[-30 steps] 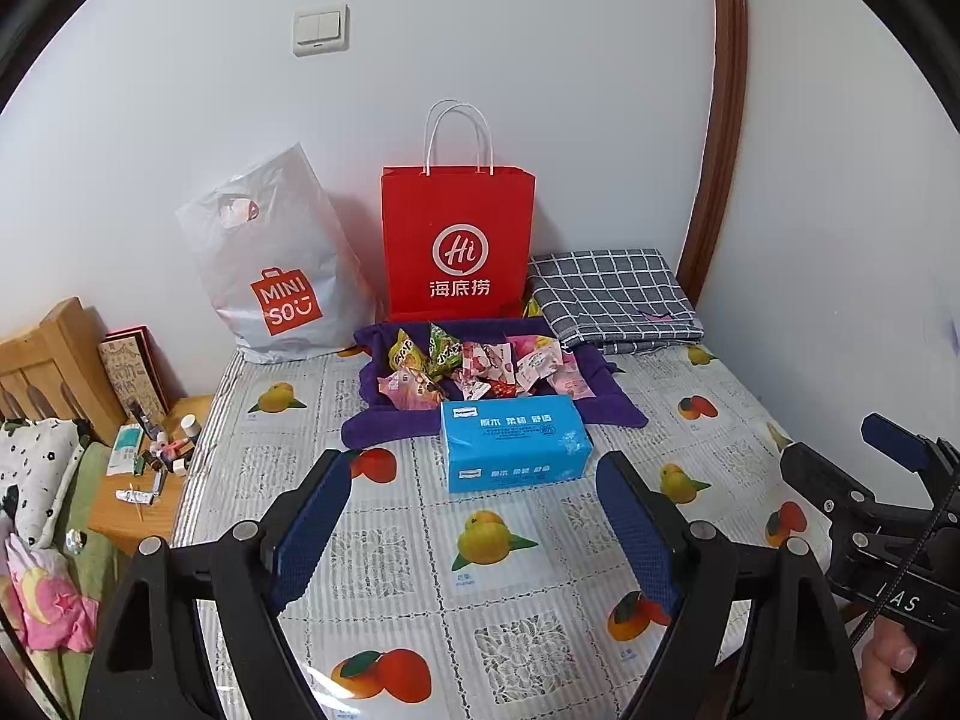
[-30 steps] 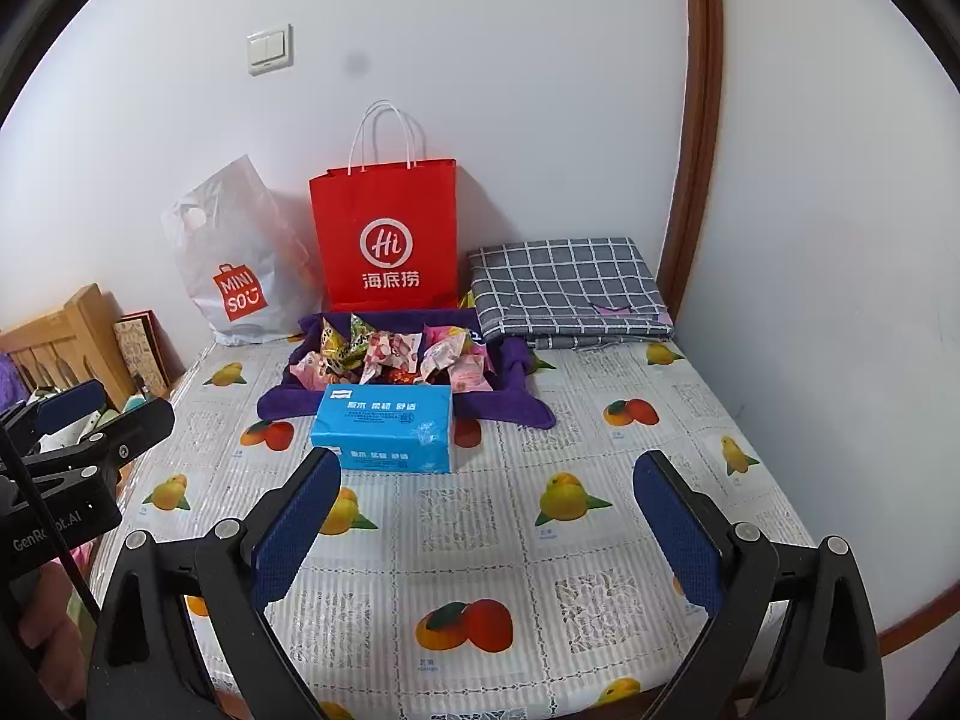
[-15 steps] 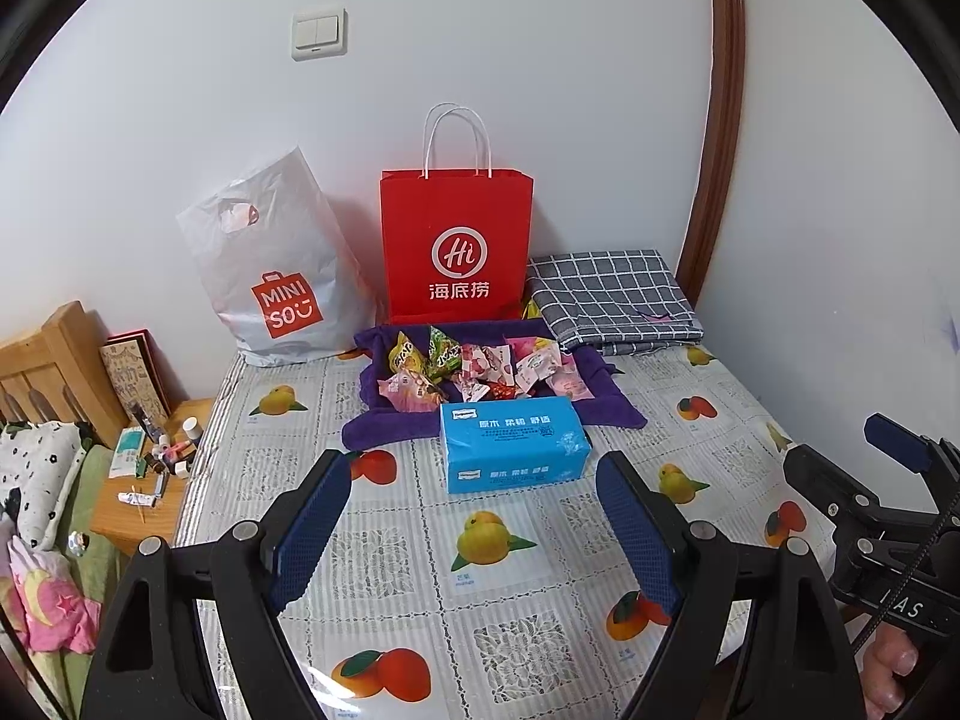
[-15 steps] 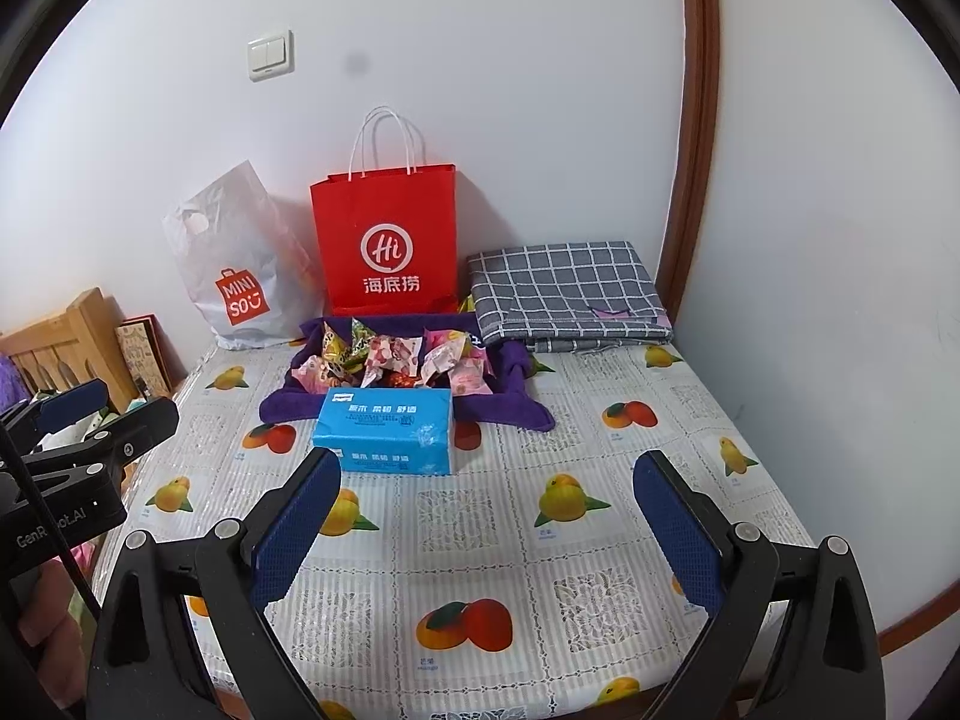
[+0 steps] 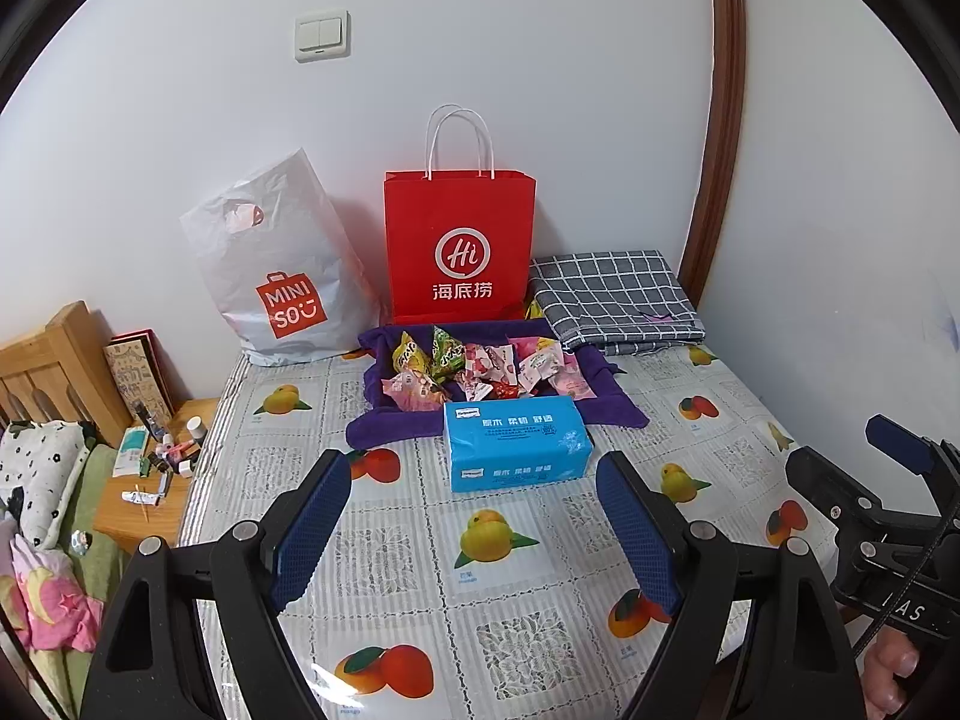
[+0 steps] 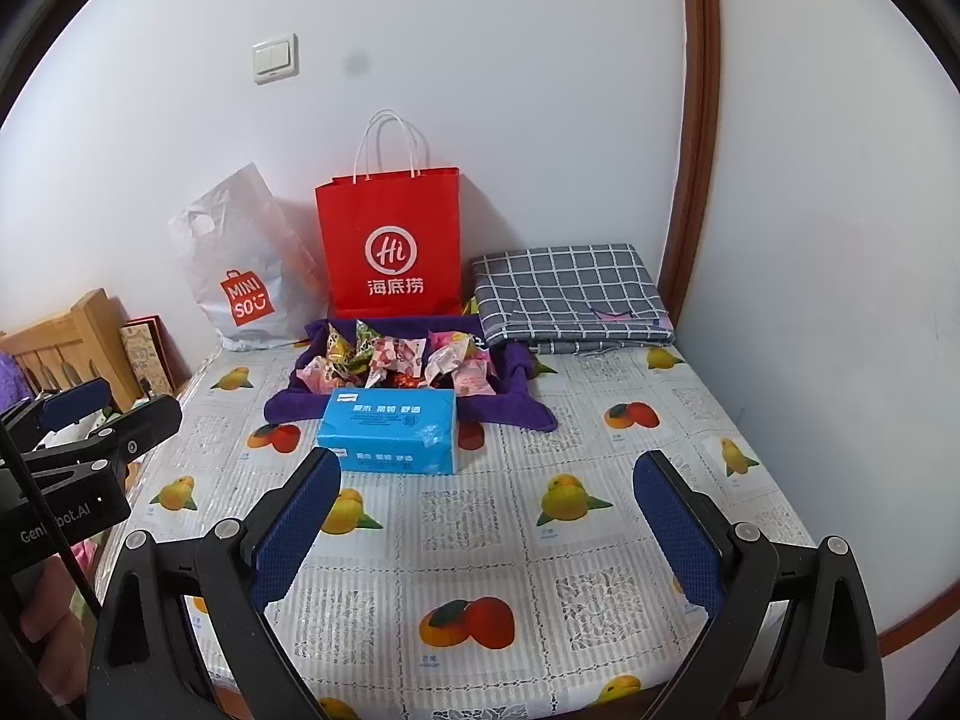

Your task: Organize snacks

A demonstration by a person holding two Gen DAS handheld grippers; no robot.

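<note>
Several wrapped snacks (image 5: 480, 369) (image 6: 396, 360) lie heaped on a purple towel (image 5: 384, 429) (image 6: 516, 408) at the back of the fruit-print table (image 5: 384, 546) (image 6: 480, 540). A blue tissue pack (image 5: 516, 441) (image 6: 390, 429) lies just in front of the towel. My left gripper (image 5: 474, 516) hovers open over the table's near part, short of the pack, with nothing between its fingers. My right gripper (image 6: 486, 516) is open too, empty, to the right of the pack's line. Each gripper shows at the edge of the other's view.
A red paper bag (image 5: 459, 246) and a white plastic bag (image 5: 282, 276) stand against the wall behind the snacks. A folded checked cloth (image 5: 618, 300) lies at the back right. Left of the table are a small wooden stand with bottles (image 5: 162, 462) and a bed.
</note>
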